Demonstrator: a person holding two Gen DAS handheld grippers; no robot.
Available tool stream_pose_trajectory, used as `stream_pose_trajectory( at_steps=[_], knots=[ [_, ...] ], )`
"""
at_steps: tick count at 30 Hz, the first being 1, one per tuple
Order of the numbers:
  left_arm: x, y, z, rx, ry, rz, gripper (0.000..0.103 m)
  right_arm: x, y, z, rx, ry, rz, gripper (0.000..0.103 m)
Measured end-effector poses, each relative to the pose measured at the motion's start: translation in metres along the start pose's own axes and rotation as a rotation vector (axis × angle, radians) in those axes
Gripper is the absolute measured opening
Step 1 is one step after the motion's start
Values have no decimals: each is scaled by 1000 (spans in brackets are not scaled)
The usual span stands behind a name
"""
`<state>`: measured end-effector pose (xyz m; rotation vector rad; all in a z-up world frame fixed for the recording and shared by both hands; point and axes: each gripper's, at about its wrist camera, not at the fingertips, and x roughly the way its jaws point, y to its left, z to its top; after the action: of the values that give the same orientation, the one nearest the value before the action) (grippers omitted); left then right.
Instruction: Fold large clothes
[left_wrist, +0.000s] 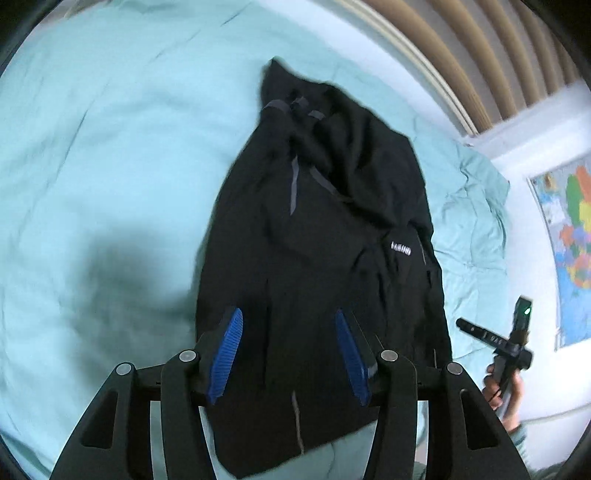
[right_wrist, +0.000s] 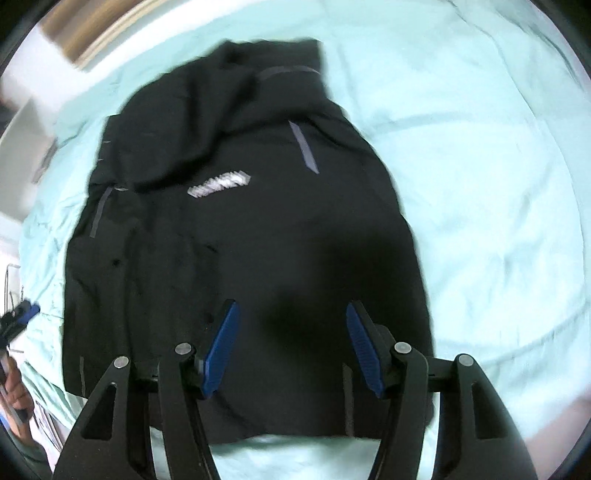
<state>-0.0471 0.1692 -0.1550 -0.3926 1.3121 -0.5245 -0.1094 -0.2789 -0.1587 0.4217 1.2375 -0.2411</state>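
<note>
A black jacket (left_wrist: 317, 236) with grey strips and a small white logo lies folded lengthwise on a light blue bed sheet (left_wrist: 103, 155). My left gripper (left_wrist: 288, 325) is open and empty, held above the jacket's near end. The jacket also shows in the right wrist view (right_wrist: 240, 236), with its logo near the middle. My right gripper (right_wrist: 291, 317) is open and empty above the jacket's lower half. The right gripper also shows at the right edge of the left wrist view (left_wrist: 513, 343), held in a hand beside the bed.
The sheet (right_wrist: 480, 166) spreads wide around the jacket, wrinkled near the wall side. A slatted wooden headboard (left_wrist: 480, 55) stands at the back. A white wall with a coloured map (left_wrist: 569, 236) is on the right.
</note>
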Motion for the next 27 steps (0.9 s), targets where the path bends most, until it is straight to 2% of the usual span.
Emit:
stream_pose_trajectory(
  at_steps=[3, 7, 13, 17, 23, 27],
  knots=[
    [10, 18, -21, -41, 37, 31, 54, 10, -27, -19, 39, 35, -16, 63],
    [28, 38, -47, -95, 102, 37, 54, 21, -55, -46, 76, 81, -33, 63],
    [54, 58, -79, -197, 178, -42, 54, 23, -81, -72, 137, 89, 27, 63],
    [57, 60, -83, -229, 171, -64, 55, 15, -87, -75, 134, 64, 37, 63],
    [52, 55, -80, -217, 153, -31, 55, 8, -94, -66, 157, 10, 5, 63],
    [49, 56, -82, -238, 126, -28, 55, 16, -113, -67, 207, 31, -18, 67]
  ],
)
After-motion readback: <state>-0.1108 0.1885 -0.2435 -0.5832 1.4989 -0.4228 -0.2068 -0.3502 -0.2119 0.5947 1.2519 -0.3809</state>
